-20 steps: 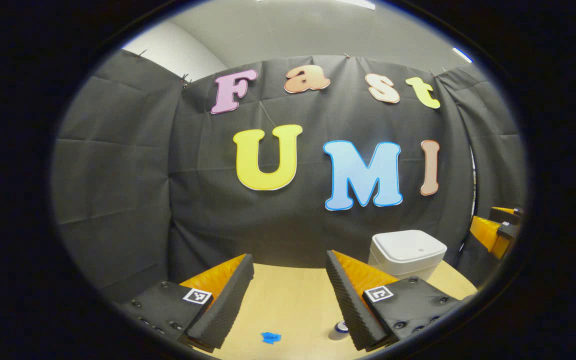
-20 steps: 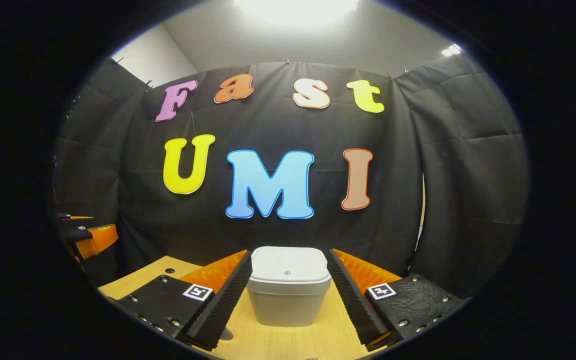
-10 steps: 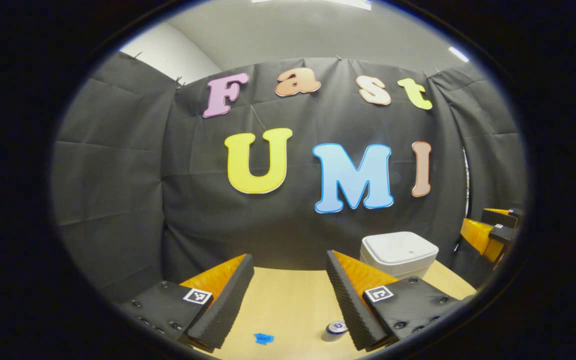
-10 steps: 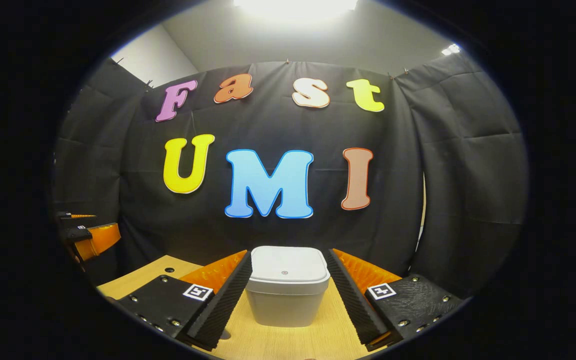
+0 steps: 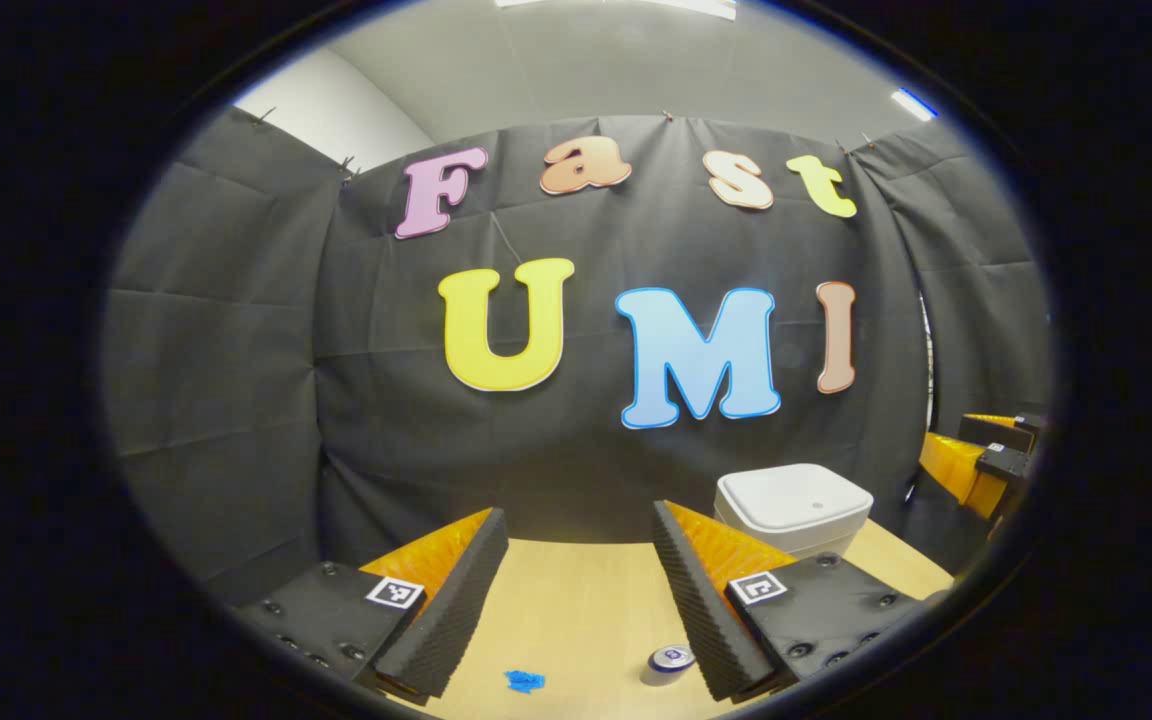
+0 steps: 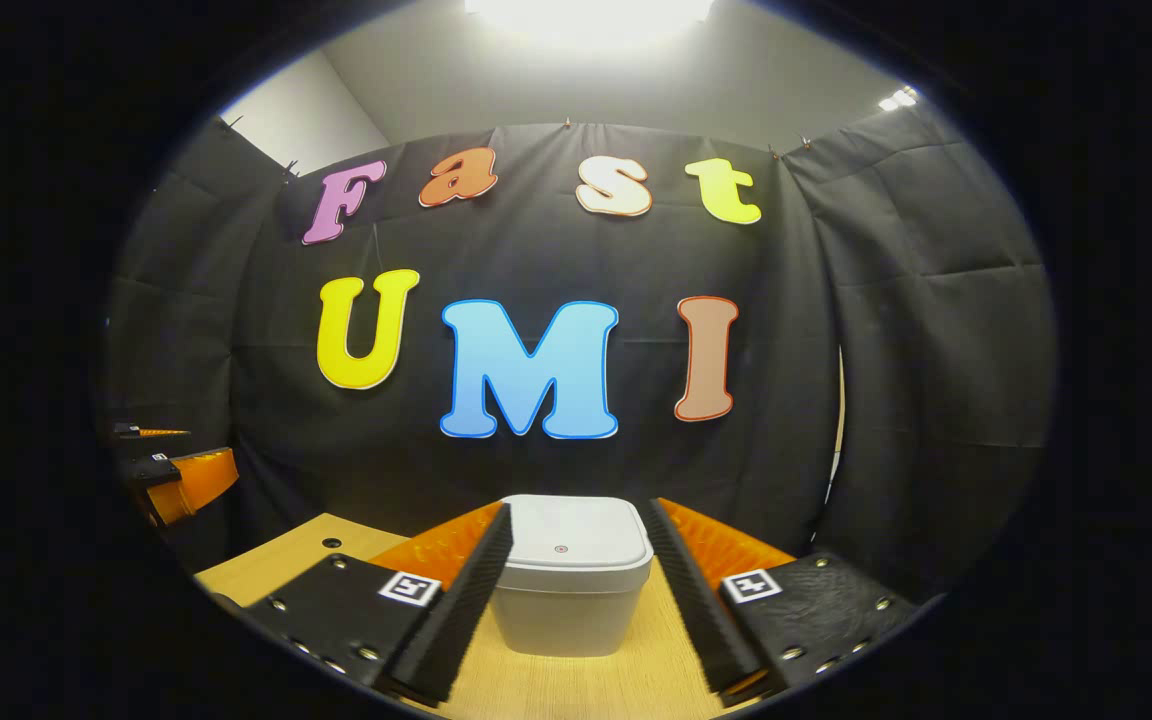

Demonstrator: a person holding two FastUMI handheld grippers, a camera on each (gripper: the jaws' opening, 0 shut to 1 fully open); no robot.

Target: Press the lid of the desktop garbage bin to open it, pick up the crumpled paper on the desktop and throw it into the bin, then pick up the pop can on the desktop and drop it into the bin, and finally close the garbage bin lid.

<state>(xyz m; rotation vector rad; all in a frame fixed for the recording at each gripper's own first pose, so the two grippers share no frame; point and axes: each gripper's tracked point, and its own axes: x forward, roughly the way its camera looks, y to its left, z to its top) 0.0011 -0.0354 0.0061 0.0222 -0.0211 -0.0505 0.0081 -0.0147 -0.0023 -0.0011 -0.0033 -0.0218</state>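
Observation:
The white garbage bin stands on the wooden desktop with its lid shut, straight ahead of my right gripper. That gripper is open, and its fingers frame the bin without touching it. My left gripper is open and empty, held above the desk. Below it lie the blue crumpled paper and the pop can, which stands by my right finger. From the left gripper view the bin sits at the right, with the right gripper beyond it.
The black cloth wall closes off the back and sides just behind the bin. The left gripper hovers at the far left of the right gripper view. A small hole marks the desk's left part.
The left gripper has shifted a little, so the can shows more fully. The right gripper's fingers have drawn slightly closer together around the sight of the bin. Nothing was touched.

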